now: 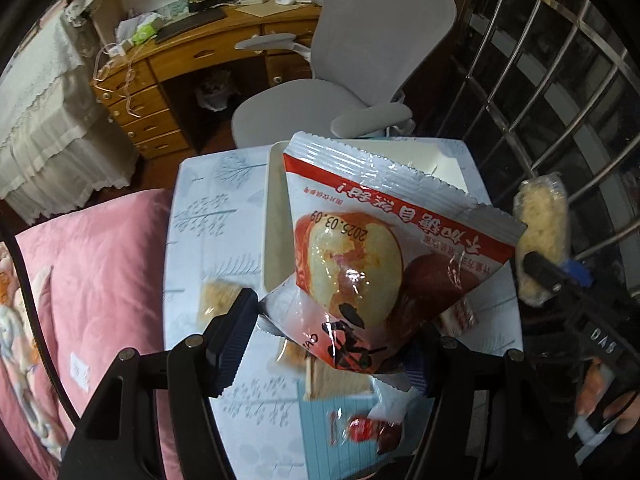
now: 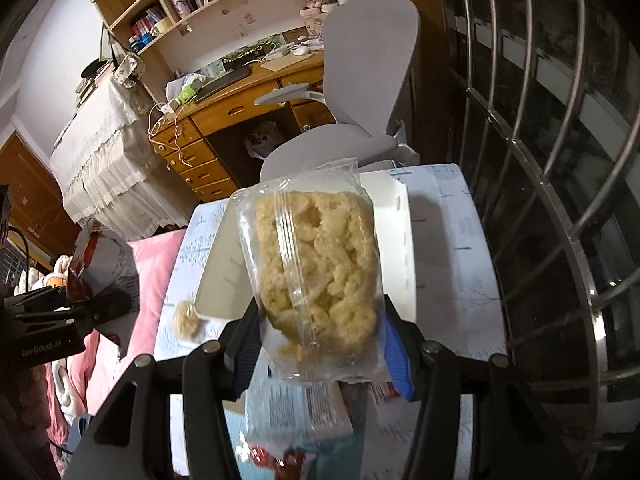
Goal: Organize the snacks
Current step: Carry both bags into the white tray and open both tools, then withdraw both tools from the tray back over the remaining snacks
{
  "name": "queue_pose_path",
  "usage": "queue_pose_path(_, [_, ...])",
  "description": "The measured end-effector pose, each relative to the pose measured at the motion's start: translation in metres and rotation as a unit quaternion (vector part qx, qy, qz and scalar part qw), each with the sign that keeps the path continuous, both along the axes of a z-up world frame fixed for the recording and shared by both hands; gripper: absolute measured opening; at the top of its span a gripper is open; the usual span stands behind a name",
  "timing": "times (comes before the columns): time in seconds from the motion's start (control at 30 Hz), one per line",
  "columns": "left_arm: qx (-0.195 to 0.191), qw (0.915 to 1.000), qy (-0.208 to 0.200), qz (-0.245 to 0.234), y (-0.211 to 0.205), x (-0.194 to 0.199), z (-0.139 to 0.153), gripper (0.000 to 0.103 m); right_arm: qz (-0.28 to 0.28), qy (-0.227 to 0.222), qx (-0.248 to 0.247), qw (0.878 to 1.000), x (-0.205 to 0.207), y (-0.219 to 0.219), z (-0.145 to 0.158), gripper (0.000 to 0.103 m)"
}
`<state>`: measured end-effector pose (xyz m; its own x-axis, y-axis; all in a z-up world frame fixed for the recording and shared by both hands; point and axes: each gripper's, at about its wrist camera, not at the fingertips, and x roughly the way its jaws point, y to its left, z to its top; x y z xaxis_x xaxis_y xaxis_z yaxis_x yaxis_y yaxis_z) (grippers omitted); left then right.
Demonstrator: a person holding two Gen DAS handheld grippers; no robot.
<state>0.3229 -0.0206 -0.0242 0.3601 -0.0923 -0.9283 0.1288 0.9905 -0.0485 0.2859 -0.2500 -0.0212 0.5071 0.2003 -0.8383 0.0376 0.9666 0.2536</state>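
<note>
My left gripper (image 1: 332,332) is shut on a red and white snack packet (image 1: 372,248) and holds it above the table, in front of a white tray (image 1: 276,216). My right gripper (image 2: 320,340) is shut on a clear bag of pale yellow puffed snack (image 2: 320,264), held above the same white tray (image 2: 224,280). The puffed snack bag (image 1: 542,236) and the right gripper also show at the right of the left wrist view. The red packet (image 2: 100,264) shows at the left of the right wrist view.
Loose snacks lie on the patterned table (image 1: 208,216): a small tan packet (image 1: 214,300), a red wrapped one (image 1: 368,432), a wafer packet (image 1: 332,380). A pink bed (image 1: 88,280) is left, a grey chair (image 1: 360,80) behind, window bars (image 1: 560,100) right.
</note>
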Motion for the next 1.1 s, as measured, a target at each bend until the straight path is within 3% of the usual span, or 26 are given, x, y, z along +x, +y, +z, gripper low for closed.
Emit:
queue_pose_path(0.27, [-0.038, 0.9989, 0.015, -0.022, -0.013, 0.047, -0.032, 0.066, -0.025, 0.014, 0.021, 0.999, 0.039, 0.001, -0.023, 0.055])
queue_pose_path(0.33, [-0.055, 0.998, 0.024, -0.02, -0.016, 0.054, -0.042, 0.08, -0.032, 0.016, 0.027, 0.999, 0.044, 0.0, -0.028, 0.056])
queue_pose_path(0.37, [-0.06, 0.9977, 0.028, -0.019, -0.017, 0.056, -0.045, 0.081, -0.039, 0.021, 0.027, 0.999, 0.046, -0.001, -0.031, 0.058])
queue_pose_path(0.43, [-0.058, 0.9976, 0.034, -0.018, -0.02, 0.058, -0.051, 0.081, -0.046, 0.029, 0.023, 0.998, 0.048, -0.003, -0.035, 0.067])
queue_pose_path(0.57, [-0.044, 0.9981, 0.043, -0.011, -0.022, 0.058, -0.057, 0.081, -0.049, 0.039, 0.026, 0.998, 0.047, -0.004, -0.038, 0.068])
queue_pose_path(0.77, [-0.041, 0.9984, 0.036, -0.014, -0.018, 0.035, -0.054, 0.081, -0.044, 0.043, 0.036, 0.997, 0.033, -0.004, -0.036, 0.068])
queue_pose_path(0.9, [-0.028, 0.9991, 0.026, -0.018, -0.018, 0.004, -0.05, 0.081, -0.038, 0.044, 0.038, 0.998, 0.015, -0.003, -0.034, 0.068])
queue_pose_path(1.1, [-0.04, 0.9989, 0.024, -0.007, -0.014, -0.049, -0.046, 0.081, -0.036, 0.044, 0.057, 0.997, -0.028, -0.006, -0.029, 0.068])
